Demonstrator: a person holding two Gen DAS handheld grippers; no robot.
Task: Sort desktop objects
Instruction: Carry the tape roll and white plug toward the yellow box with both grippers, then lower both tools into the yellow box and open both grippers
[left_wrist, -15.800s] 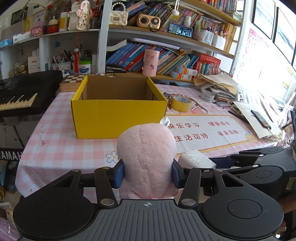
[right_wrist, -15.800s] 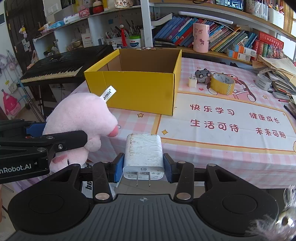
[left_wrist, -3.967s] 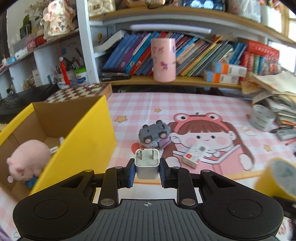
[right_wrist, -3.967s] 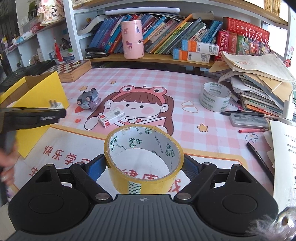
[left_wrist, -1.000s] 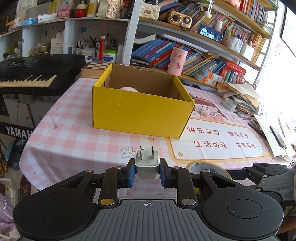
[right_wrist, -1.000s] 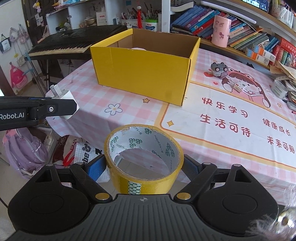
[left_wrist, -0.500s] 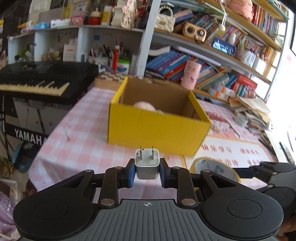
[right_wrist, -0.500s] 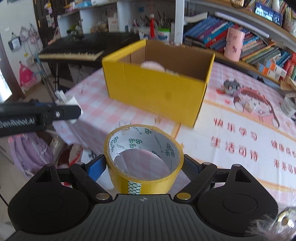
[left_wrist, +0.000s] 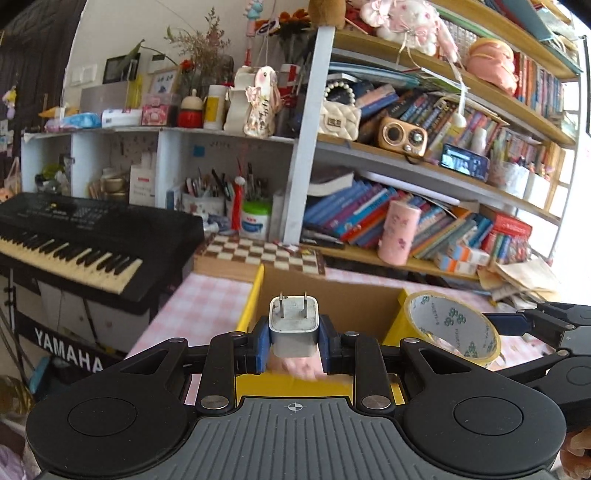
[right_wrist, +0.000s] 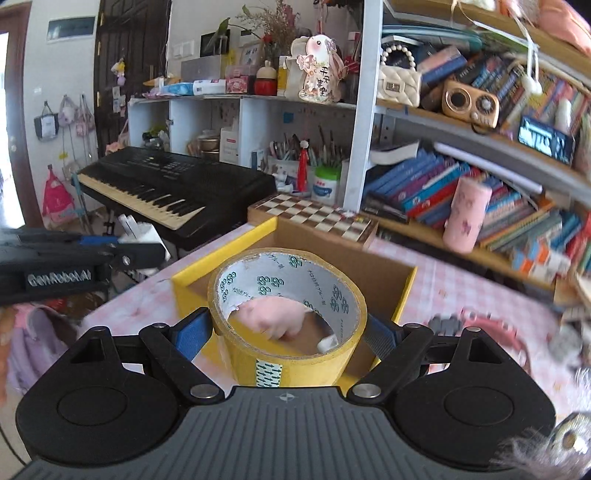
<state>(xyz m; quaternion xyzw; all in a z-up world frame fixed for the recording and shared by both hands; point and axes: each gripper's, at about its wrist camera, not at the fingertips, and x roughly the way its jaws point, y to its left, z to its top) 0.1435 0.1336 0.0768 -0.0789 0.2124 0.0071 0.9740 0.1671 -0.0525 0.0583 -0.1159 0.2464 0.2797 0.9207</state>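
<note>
Pink checked table: pink plush toy already boxed; left gripper clamps white plug adapter, right gripper grips yellow tape roll, both at 12 o'clock over yellow cardboard box, unreleased.

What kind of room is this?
Probably a home study or child's room: packed bookshelves, a Yamaha keyboard, plush toys up top, and a pink checked desk holding a yellow box.
</note>
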